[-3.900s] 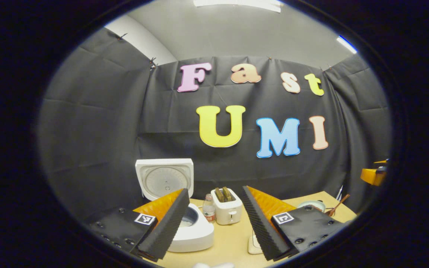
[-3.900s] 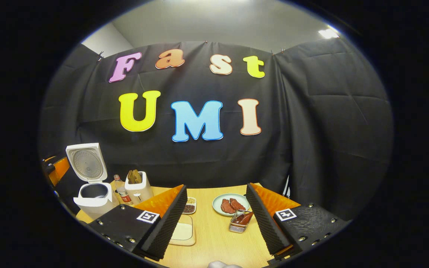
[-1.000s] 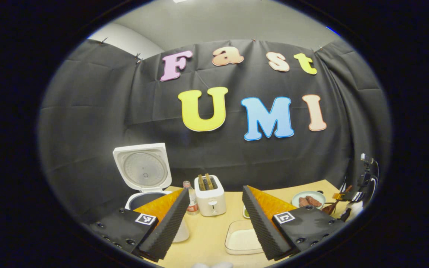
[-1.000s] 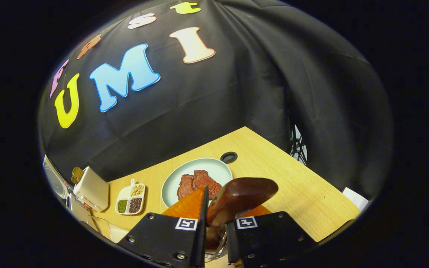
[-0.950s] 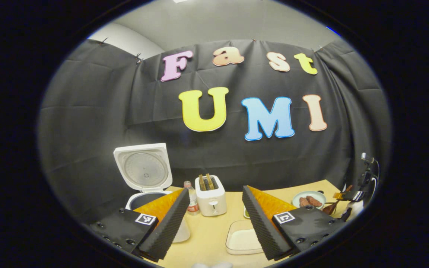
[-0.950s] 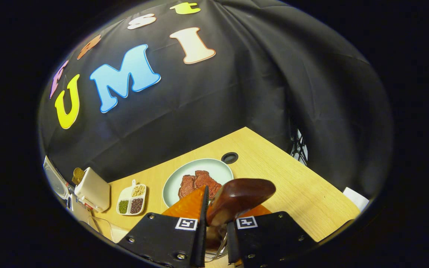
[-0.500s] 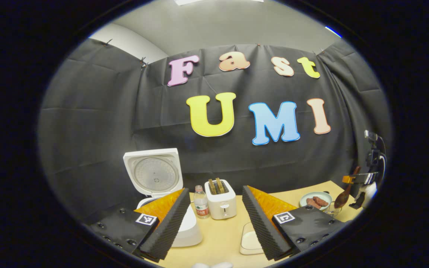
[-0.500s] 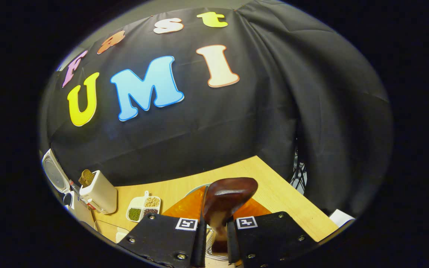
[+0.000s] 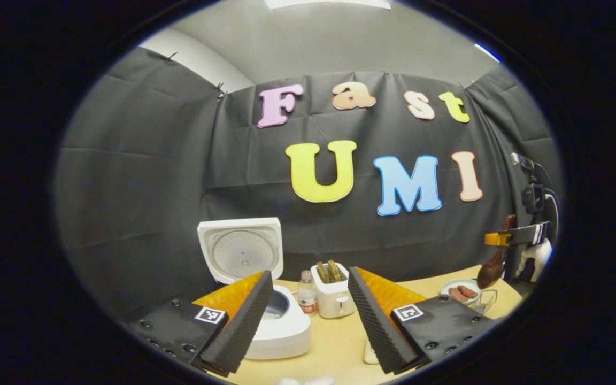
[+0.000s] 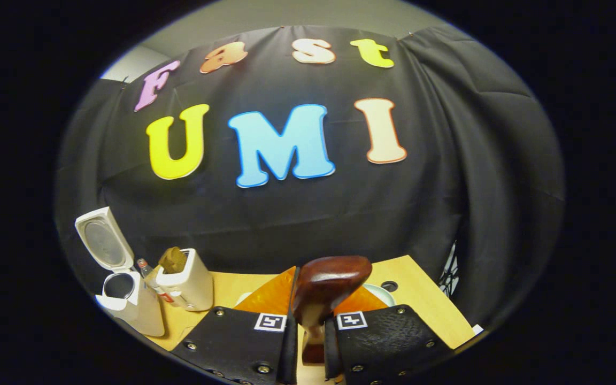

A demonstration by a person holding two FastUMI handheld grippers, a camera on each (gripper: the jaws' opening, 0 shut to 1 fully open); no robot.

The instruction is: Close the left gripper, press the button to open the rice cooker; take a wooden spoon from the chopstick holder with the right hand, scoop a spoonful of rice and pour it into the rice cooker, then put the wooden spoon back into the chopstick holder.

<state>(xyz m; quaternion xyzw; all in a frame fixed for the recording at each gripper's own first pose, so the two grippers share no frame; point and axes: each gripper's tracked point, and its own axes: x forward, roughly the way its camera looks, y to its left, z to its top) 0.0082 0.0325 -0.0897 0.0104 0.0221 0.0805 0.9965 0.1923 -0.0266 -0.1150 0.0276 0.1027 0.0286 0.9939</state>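
The white rice cooker (image 9: 286,334) stands open with its lid (image 9: 239,250) upright, just behind my left gripper (image 9: 308,275), which is open and holds nothing. At the far right of the left gripper view, the right gripper (image 9: 516,235) hangs in the air with the dark wooden spoon (image 9: 491,270) pointing down, above the wire chopstick holder (image 9: 482,302). In the right gripper view, my right gripper (image 10: 308,315) is shut on the wooden spoon's handle, and the spoon's bowl (image 10: 332,280) rises in front of the camera. The rice cooker (image 10: 126,299) sits at the far left. A shallow rice tray (image 9: 368,353) peeks out beside my left gripper's finger.
A white toaster (image 9: 332,291) with toast and a small bottle (image 9: 306,293) stand behind the cooker. A plate of meat (image 9: 462,291) lies next to the holder. The toaster (image 10: 187,286) and the wooden table (image 10: 420,307) with a cable hole appear in the right gripper view.
The right gripper has risen with the spoon, lifting it clear of the holder, and turned left toward the cooker. The left gripper has shifted slightly and stays open.
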